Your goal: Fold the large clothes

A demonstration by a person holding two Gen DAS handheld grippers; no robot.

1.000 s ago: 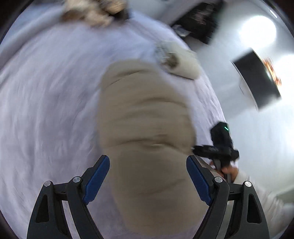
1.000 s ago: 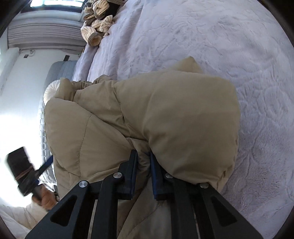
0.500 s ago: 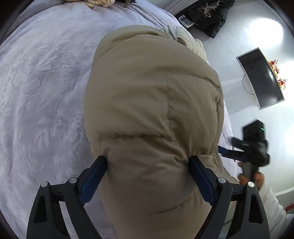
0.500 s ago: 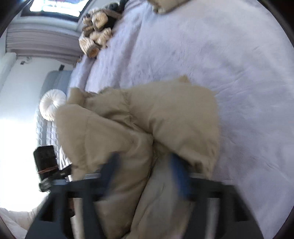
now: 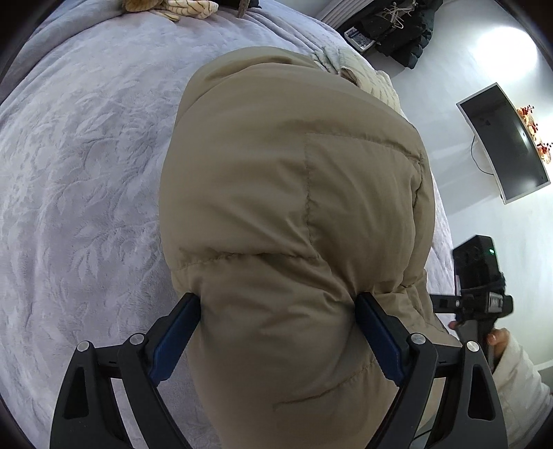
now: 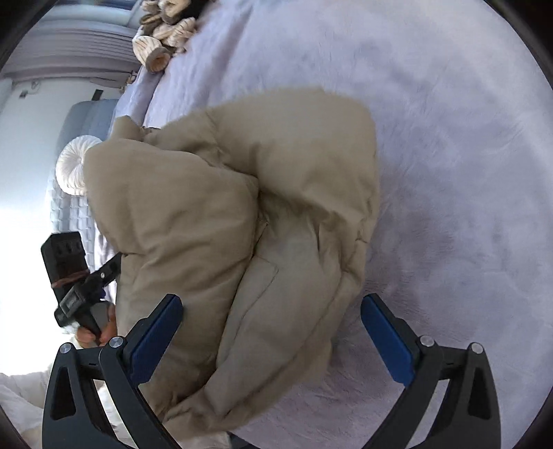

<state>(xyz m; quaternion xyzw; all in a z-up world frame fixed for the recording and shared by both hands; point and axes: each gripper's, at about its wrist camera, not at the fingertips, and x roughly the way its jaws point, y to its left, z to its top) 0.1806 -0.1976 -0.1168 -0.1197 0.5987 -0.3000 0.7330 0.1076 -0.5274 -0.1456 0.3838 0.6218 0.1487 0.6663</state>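
Now, on the lavender bedspread [image 5: 79, 179] lies the tan puffer jacket [image 5: 293, 207], bundled into a thick fold, and the left claw [image 5: 278, 340] straddles its near end with blue pads spread wide, both pads against the bulging fabric (whether they truly squeeze it I cannot tell). Further right, the right claw [image 6: 271, 340] has just been opening and stands fully apart, its left pad just beside the jacket [image 6: 242, 207] and its right pad over bare bedspread [image 6: 449, 172], gripping nothing, while striped rolled items [image 6: 166, 31] sit at the bed's far edge
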